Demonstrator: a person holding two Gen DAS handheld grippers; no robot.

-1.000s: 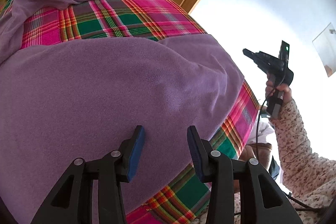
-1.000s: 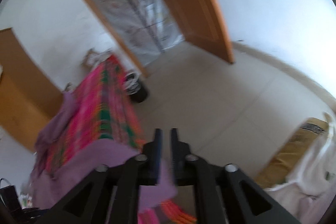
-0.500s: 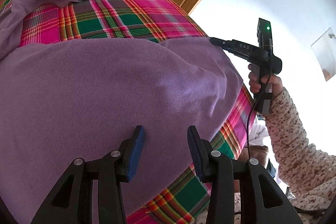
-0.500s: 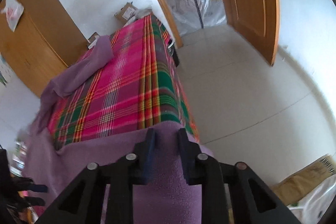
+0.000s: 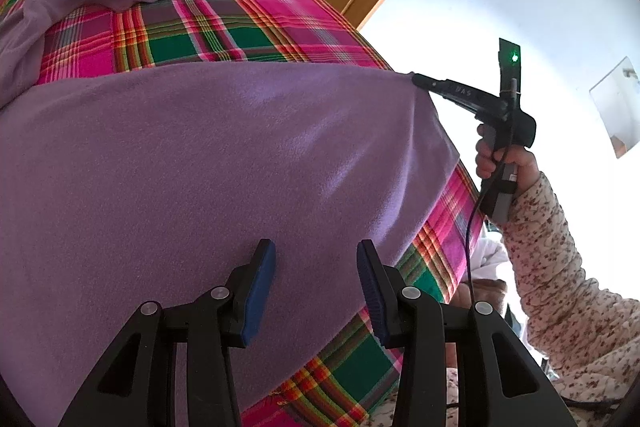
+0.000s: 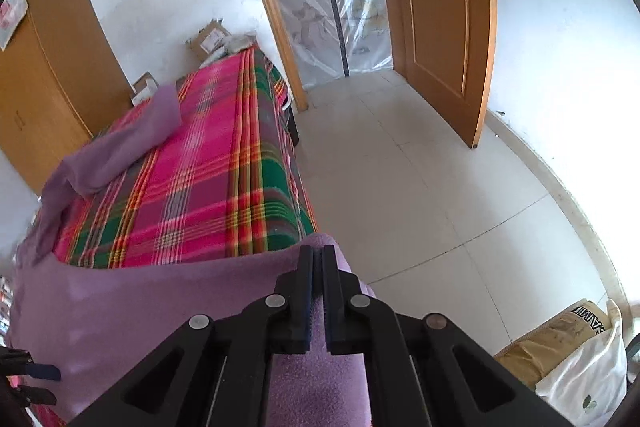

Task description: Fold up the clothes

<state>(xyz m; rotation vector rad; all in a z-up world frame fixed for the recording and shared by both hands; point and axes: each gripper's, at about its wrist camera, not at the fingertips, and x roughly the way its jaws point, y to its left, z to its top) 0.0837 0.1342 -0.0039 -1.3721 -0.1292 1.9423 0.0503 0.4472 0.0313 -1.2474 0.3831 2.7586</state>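
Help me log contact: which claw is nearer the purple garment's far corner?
Right. The right claw is shut on that corner of the purple garment; the left claw hovers open over its near edge.

Garment under the fingers: plain purple. Bedcover beyond it: pink-green plaid. Sleeve: cream floral. Door ahead: orange-brown.

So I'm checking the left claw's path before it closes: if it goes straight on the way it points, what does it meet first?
Most likely the purple garment spread on the plaid cloth; the open left claw points down at it with nothing between, though depth is unclear.
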